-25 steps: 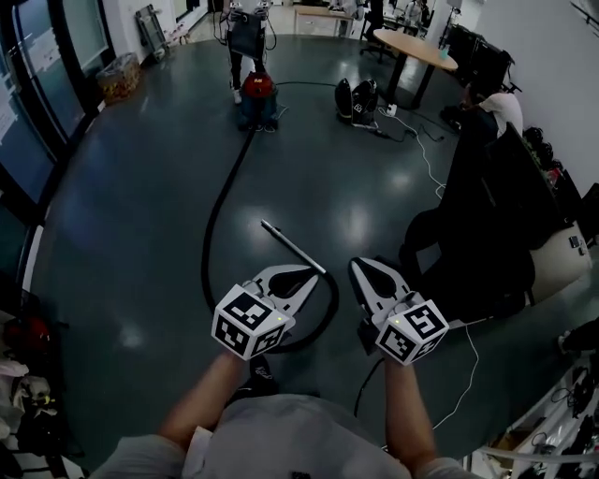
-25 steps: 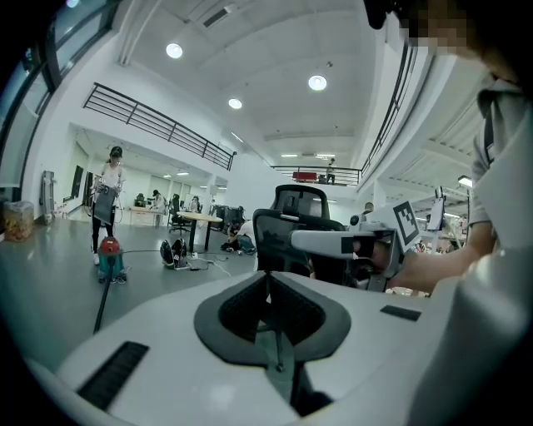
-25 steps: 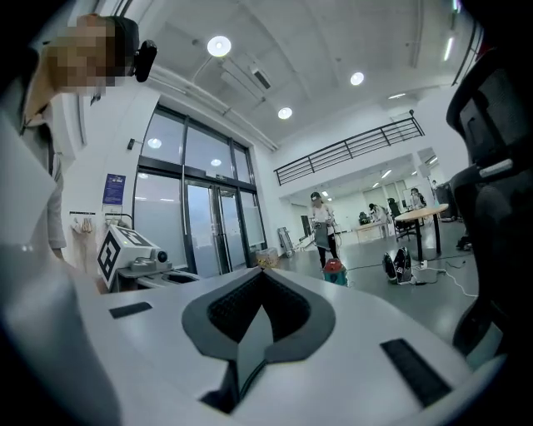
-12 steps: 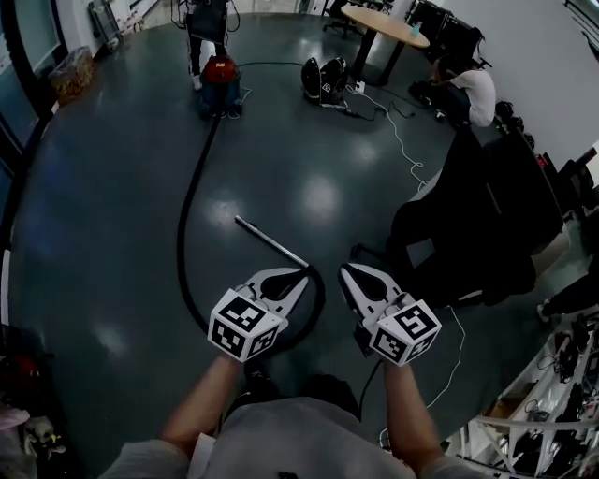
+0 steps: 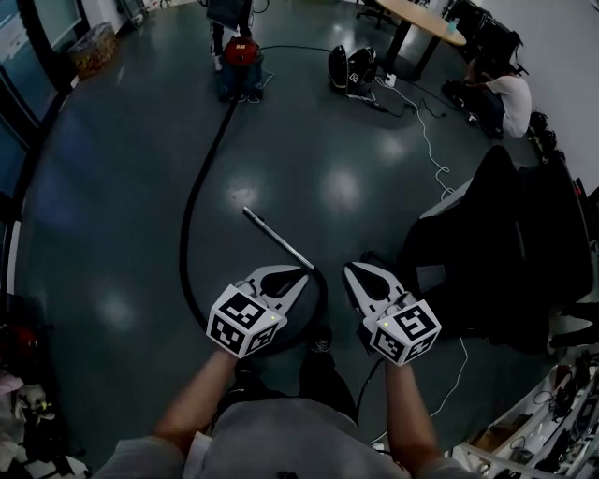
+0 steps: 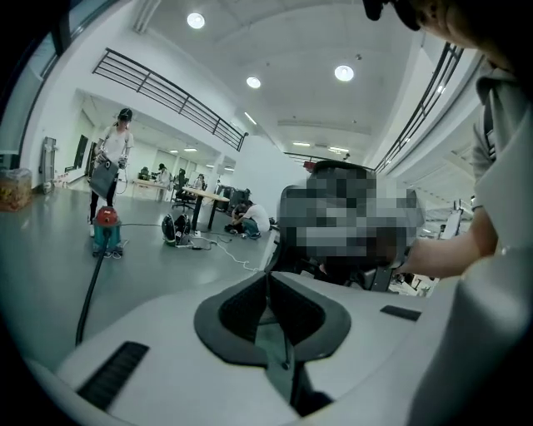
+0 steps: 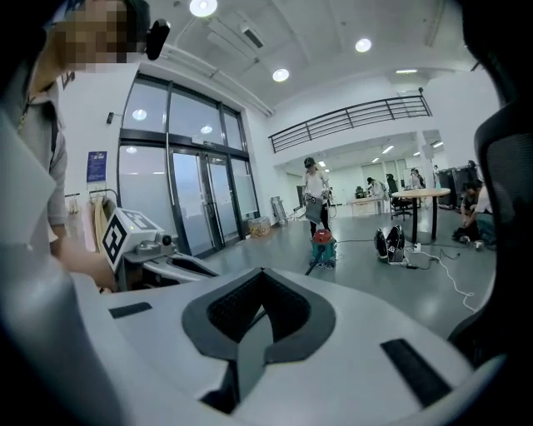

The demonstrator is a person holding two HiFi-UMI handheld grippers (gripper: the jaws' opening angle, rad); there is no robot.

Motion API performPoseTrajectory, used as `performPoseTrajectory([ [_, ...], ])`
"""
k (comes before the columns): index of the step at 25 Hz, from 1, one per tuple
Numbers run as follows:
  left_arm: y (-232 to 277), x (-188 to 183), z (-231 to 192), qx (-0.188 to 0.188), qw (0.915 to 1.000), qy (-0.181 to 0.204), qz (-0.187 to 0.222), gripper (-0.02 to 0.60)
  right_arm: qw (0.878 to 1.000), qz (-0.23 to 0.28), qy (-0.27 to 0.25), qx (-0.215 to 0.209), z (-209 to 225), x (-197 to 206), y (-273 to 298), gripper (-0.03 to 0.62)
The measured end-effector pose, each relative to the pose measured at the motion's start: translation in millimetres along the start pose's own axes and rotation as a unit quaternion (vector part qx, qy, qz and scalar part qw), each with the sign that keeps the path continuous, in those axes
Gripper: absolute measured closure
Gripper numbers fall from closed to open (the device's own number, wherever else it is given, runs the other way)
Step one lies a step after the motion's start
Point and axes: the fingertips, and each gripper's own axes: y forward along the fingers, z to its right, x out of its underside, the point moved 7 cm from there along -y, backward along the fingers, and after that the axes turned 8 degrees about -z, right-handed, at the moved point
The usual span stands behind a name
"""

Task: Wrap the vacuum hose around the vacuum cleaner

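Observation:
The red and blue vacuum cleaner (image 5: 241,58) stands far off on the dark floor. Its black hose (image 5: 192,206) runs toward me, bends left and loops under my grippers. A metal wand (image 5: 277,239) at the hose's end lies on the floor just beyond them. My left gripper (image 5: 304,275) and right gripper (image 5: 350,269) hang side by side above the loop, both shut and holding nothing. In the left gripper view the vacuum cleaner (image 6: 106,230) and hose (image 6: 87,291) show at left beyond the left gripper (image 6: 268,279). In the right gripper view the vacuum cleaner (image 7: 323,244) shows past the right gripper (image 7: 260,276).
A person (image 5: 229,11) stands right behind the vacuum cleaner. Two black round cases (image 5: 354,69) with a white cable (image 5: 430,150) lie to its right. A black office chair (image 5: 496,234) stands close on my right. Further back are a seated person (image 5: 507,94), a table (image 5: 426,13) and a basket (image 5: 92,45).
Only the head view has shifted a little, so the floor and vacuum cleaner sit differently in frame. Both grippers stay shut and side by side above the hose loop.

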Motion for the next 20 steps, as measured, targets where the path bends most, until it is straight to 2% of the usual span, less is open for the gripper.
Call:
performPoseTrajectory([
  [4, 47.8, -4.1, -4.9, -0.035, 0.9991, -0.02, -0.01, 0.558, 0.997, -0.055, -0.052, -0.018, 64.9, 17.3, 14.9, 0.589],
  [9, 97.7, 19.2, -31.7, -0.08, 0.9946, -0.056, -0.034, 0.558, 0.992, -0.108, -0.052, -0.044, 131.7, 61.0, 60.5, 0.59],
  [14, 132.9, 82.4, -73.2, -0.102, 0.9895, -0.081, -0.063, 0.558, 0.984, -0.152, -0.049, -0.075, 164.2, 128.8, 128.9, 0.589],
  [20, 168.4, 186.4, -134.1, -0.123, 0.9841, -0.098, -0.083, 0.558, 0.973, -0.201, -0.051, -0.097, 181.0, 239.3, 216.4, 0.588],
])
